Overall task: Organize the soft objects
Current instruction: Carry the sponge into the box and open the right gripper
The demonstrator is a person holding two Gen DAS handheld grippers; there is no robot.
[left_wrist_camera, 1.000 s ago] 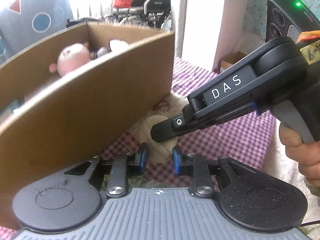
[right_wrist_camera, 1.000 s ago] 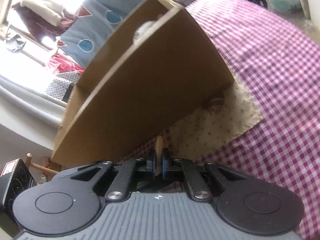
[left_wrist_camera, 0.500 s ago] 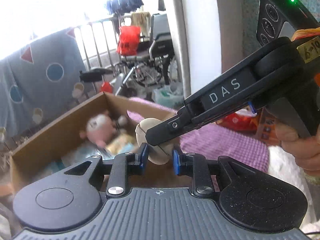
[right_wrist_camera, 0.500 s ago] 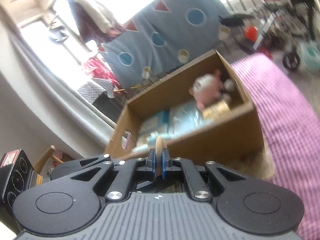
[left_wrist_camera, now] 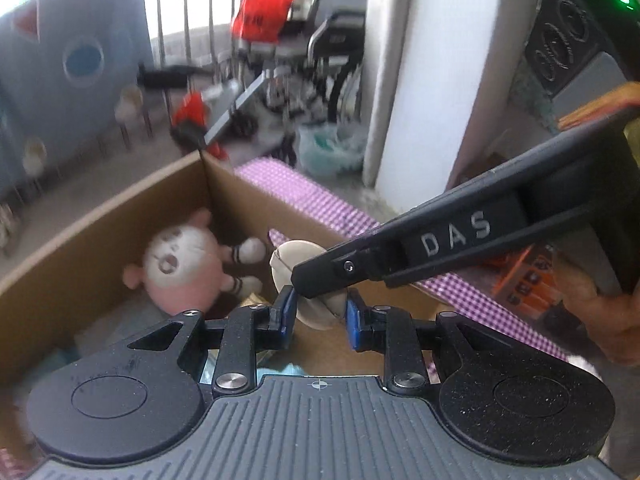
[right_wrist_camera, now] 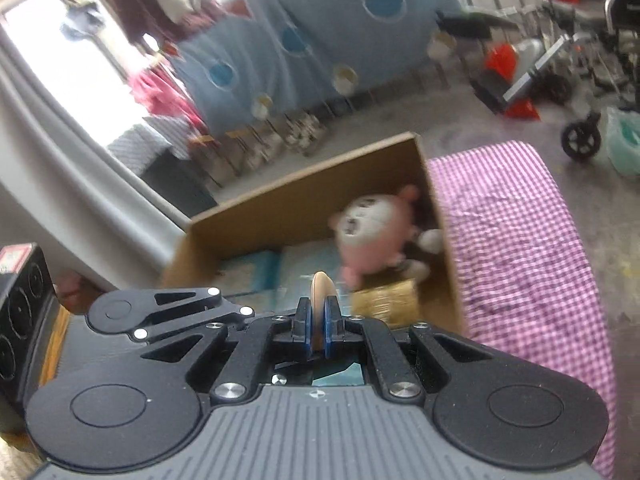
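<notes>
The right gripper, marked "DAS" on its side, pinches a beige cloth over the cardboard box. The left gripper stands partly open around that cloth; whether its pads touch is unclear. A pink plush toy lies inside the box

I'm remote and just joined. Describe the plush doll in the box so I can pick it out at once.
Find the open cardboard box standing beside the pink checked cloth. The plush doll lies in the box's corner nearest that cloth, above a gold-coloured packet and next to pale blue packs. It is the only round, pink-and-white figure there, with a drawn face and striped legs ending in white feet.
</notes>
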